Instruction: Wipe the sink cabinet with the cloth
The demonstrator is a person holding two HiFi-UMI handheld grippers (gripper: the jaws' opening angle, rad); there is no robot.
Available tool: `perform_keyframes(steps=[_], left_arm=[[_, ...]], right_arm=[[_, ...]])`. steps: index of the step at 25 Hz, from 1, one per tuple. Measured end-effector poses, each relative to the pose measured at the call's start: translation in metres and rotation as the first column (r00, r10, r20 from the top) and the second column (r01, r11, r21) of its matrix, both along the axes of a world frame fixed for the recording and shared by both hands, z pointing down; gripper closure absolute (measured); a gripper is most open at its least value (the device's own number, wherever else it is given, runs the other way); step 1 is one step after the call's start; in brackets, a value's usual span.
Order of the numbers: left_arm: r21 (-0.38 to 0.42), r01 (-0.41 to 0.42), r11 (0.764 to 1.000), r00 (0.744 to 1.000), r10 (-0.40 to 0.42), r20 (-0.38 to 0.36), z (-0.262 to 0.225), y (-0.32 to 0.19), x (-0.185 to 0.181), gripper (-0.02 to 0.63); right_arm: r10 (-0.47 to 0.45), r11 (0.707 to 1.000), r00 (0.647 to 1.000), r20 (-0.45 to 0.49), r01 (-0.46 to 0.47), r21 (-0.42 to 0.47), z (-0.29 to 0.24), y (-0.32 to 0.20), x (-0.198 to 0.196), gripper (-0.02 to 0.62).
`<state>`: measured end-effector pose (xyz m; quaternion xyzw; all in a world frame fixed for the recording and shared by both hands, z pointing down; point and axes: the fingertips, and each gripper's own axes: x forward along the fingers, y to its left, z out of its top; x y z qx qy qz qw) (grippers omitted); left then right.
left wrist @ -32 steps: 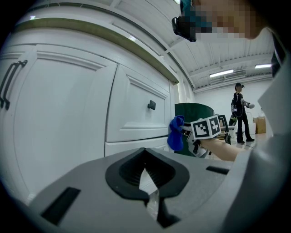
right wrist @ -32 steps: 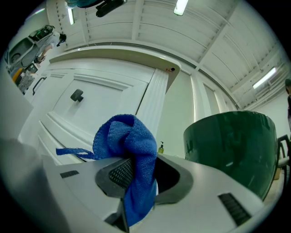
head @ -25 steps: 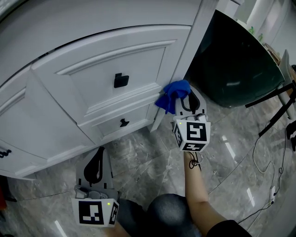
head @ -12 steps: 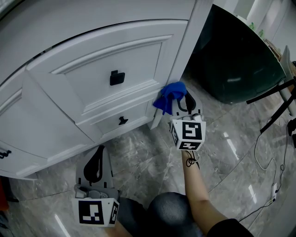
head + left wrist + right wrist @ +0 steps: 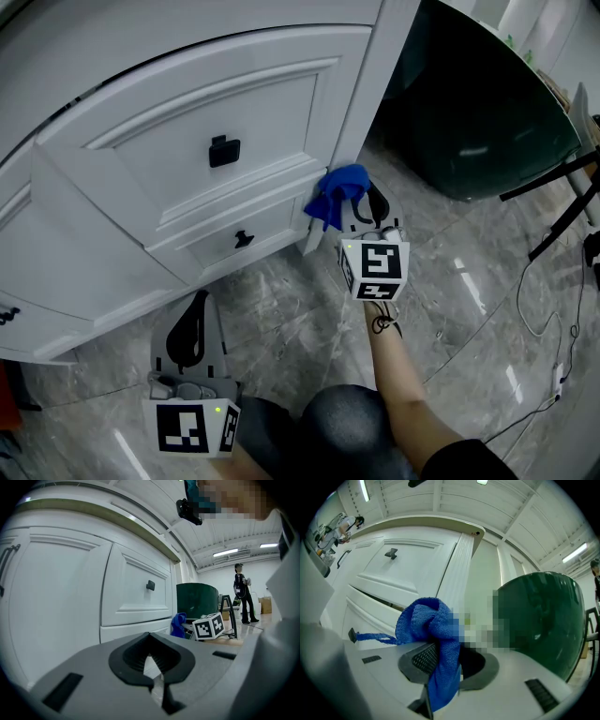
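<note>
While our left gripper [image 5: 195, 305] hangs low, closed and empty, our outstretched right gripper [image 5: 367, 208] pinches the cloth [image 5: 337, 190] against the corner post [image 5: 363, 117] of the cabinet [image 5: 253, 112], slightly lower than a second ago.

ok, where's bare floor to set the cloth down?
Bare floor between left gripper, right gripper and cabinet; another patch between right gripper and green tub. Crowded: cabinet corner by the cloth, cables far right.

- Ceiling strip lights [image 5: 225, 553] are giving bright, even light; shadows are falling soft.
- Glossy floor [image 5: 466, 286] is throwing back pale glare streaks.
- Both gripper views are bowing straight lines and darkening to black at the corners.
- Left claw [image 5: 151, 658] is blurring in the near foreground.
</note>
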<state>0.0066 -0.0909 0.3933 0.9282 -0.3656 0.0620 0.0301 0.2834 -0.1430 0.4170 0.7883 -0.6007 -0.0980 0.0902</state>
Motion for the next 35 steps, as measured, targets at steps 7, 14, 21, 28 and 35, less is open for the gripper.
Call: perform_keyframes(steps=[7,14,21,28,35], left_arm=[[0.002,-0.004,1.0,1.0,0.004,0.004,0.001,0.001,0.003,0.606],[0.003,-0.007,1.0,1.0,0.007,0.004,0.001,0.001,0.004,0.606],[-0.002,-0.005,1.0,1.0,0.005,0.013,0.003,0.0,0.003,0.606],[-0.006,-0.008,1.0,1.0,0.008,0.011,0.006,-0.002,0.004,0.606],[-0.011,-0.001,1.0,1.0,0.002,0.008,0.007,-0.005,0.0,0.606]], right_arm=[[0.006,0.999,1.0,0.007,-0.006,-0.033,0.018,0.0,0.001,0.48],[0.016,0.996,1.0,0.005,-0.015,-0.086,0.034,-0.001,0.002,0.48],[0.029,0.994,0.999,0.021,-0.026,-0.104,0.05,-0.002,0.001,0.48],[0.02,0.996,0.999,0.05,-0.016,-0.085,0.056,-0.001,0.003,0.48],[0.028,0.996,0.997,0.065,-0.022,-0.087,0.07,-0.001,0.003,0.48]])
